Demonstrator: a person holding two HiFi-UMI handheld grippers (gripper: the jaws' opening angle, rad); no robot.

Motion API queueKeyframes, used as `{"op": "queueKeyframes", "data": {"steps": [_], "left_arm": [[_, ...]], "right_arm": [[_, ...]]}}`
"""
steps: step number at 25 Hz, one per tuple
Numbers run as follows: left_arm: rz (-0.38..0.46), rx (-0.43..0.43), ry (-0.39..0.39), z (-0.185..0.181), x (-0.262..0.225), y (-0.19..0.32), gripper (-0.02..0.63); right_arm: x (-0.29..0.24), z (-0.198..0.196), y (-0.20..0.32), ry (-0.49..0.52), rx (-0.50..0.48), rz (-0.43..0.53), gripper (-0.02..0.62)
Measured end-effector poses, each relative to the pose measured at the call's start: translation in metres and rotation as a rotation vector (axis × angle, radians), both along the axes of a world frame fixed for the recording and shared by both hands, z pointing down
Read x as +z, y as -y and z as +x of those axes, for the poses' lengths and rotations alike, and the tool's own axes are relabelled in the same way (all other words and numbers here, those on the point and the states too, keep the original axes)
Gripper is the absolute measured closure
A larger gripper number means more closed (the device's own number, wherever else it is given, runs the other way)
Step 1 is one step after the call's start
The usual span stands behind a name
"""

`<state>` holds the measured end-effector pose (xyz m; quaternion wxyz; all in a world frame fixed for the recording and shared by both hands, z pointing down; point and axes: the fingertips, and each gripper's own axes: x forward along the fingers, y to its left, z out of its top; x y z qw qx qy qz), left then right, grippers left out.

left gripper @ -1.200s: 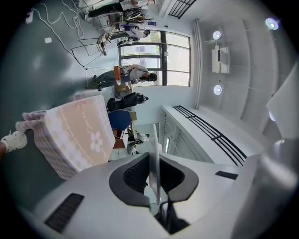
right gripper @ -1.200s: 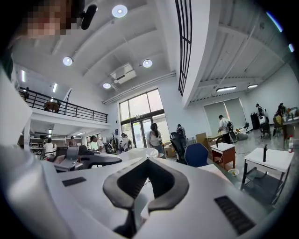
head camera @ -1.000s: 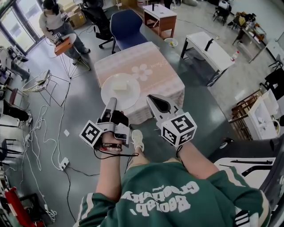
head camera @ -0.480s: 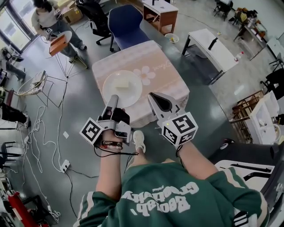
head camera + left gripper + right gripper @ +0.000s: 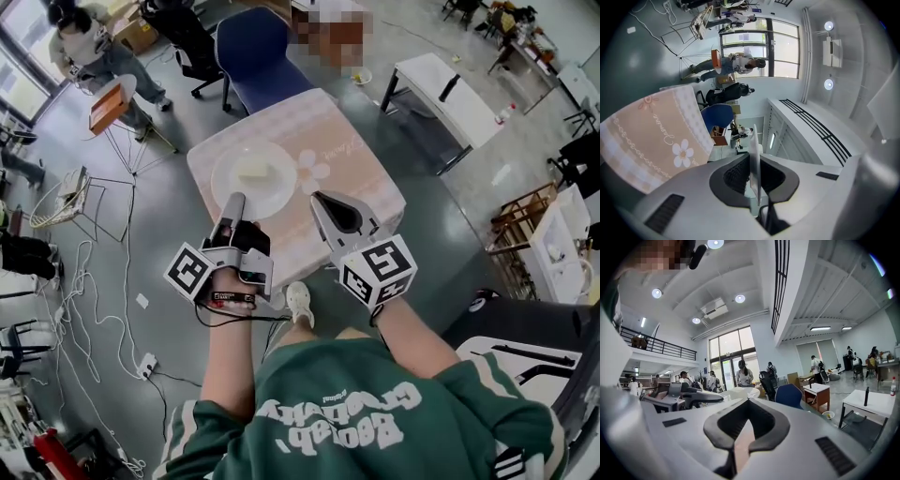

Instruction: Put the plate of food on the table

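A round white plate (image 5: pixel 225 180) carries a pale yellowish piece of food (image 5: pixel 253 172). It hangs over the left part of the pink-clothed table (image 5: pixel 333 155); whether it touches the cloth I cannot tell. My left gripper (image 5: pixel 234 208) is shut on the plate's near rim. In the left gripper view the thin rim (image 5: pixel 754 159) stands edge-on between the dark pads of the left gripper (image 5: pixel 755 180), with the flowered cloth (image 5: pixel 656 136) to the left. My right gripper (image 5: pixel 323 204) hovers over the table's near edge, shut and empty; the right gripper (image 5: pixel 743 437) shows the same in its own view.
A blue chair (image 5: pixel 251 56) stands behind the table and a white table (image 5: pixel 441 94) at the right. A person (image 5: pixel 89 42) and a stand with an orange board (image 5: pixel 108 103) are at the far left. Cables (image 5: pixel 84 309) cross the floor on the left.
The plate, held by the left gripper, has moved forward from the table's front-left edge to over its left part. Both grippers came closer to the table.
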<state>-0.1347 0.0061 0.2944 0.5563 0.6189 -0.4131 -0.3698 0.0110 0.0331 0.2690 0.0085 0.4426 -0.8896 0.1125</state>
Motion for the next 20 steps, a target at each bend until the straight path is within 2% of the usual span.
{"op": "queueKeyframes", "data": {"steps": [20], "left_arm": [[-0.018, 0.062, -0.025, -0.031, 0.009, 0.096, 0.572]], "right_arm": [[0.014, -0.03, 0.086, -0.033, 0.082, -0.039, 0.58]]}}
